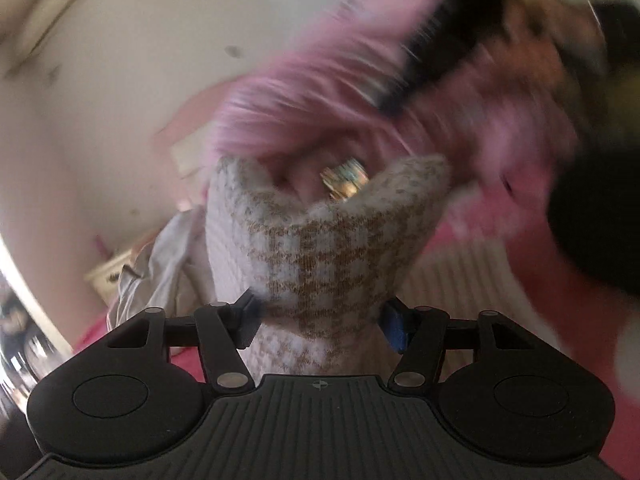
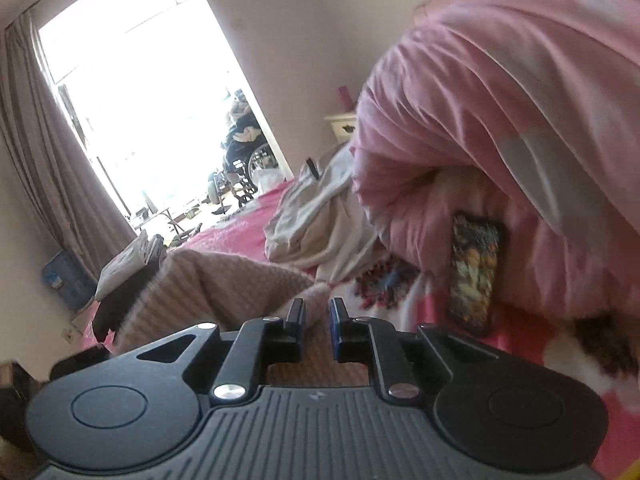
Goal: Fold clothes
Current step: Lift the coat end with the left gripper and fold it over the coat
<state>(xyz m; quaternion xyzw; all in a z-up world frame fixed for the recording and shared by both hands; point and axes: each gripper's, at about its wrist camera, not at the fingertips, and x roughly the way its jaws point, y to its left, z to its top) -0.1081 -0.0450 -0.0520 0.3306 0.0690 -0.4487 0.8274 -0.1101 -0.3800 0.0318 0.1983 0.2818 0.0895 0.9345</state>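
my left gripper [image 1: 320, 314] fingers clamp the knit garment [image 1: 316, 248]; right gripper [image 2: 317, 322] stands narrow, empty. it's soft, light, floppy, so i'd pinch edges.

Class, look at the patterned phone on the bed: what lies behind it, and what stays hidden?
Behind the phone rises a pink quilt, heaped up. The flowered bedcover lies under it. Whatever the quilt covers cannot be seen.

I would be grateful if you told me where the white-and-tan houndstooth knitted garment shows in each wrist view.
Left wrist: white-and-tan houndstooth knitted garment at centre, bunched and clamped in the left gripper.
Right wrist: not clearly in it; only a pale pink ribbed knit lies beyond the right gripper.
Shared landmark: crumpled off-white cloth.
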